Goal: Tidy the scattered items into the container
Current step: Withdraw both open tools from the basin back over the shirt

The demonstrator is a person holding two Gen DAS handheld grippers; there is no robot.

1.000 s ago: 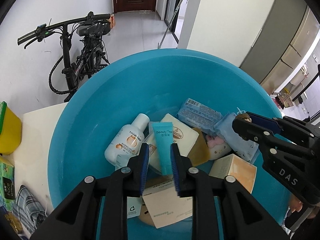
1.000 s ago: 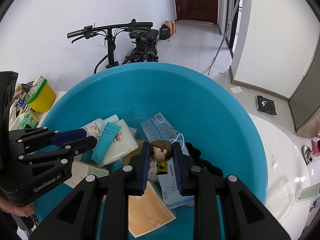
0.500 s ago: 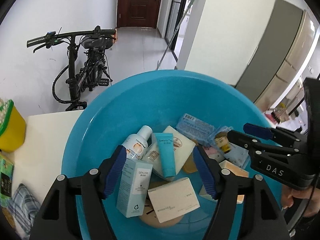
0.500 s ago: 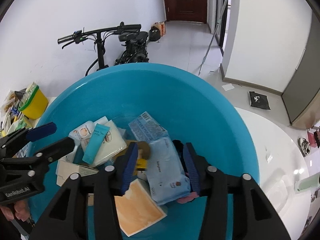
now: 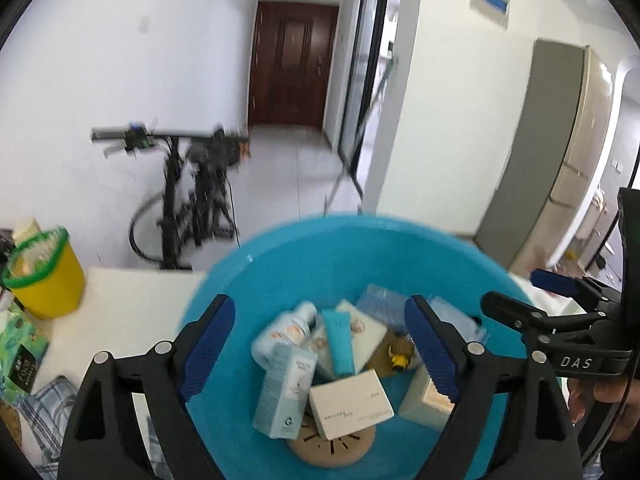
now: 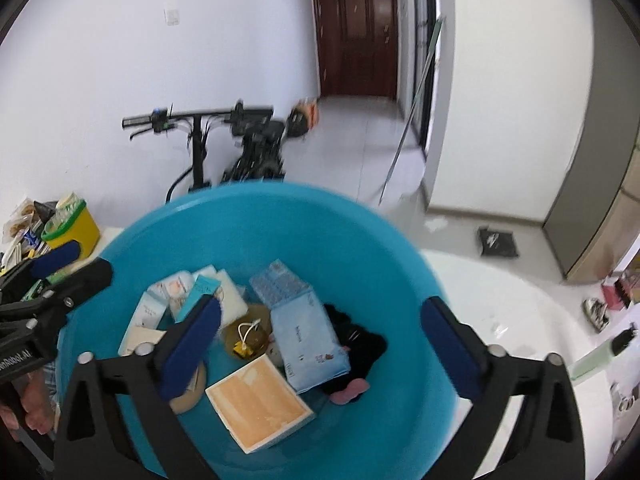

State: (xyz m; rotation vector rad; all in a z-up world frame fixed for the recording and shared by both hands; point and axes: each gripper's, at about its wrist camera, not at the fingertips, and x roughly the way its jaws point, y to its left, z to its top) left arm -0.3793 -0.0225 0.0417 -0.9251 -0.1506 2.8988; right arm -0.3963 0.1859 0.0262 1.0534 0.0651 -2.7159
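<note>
Basin point(image 5: 280, 264) on the white table point(image 5: 132, 304) holds our tube point(image 5: 340, 344), boxes and doll point(image 6: 244, 340), dropped loose. Our left gripper point(image 5: 320, 348) and right gripper point(image 6: 320, 340) have just been opening; nothing sits between their spread jaws. "DAS" marks the right gripper.

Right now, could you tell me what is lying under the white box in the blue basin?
Under the white box lies a round tan disc. The box covers most of it.
</note>
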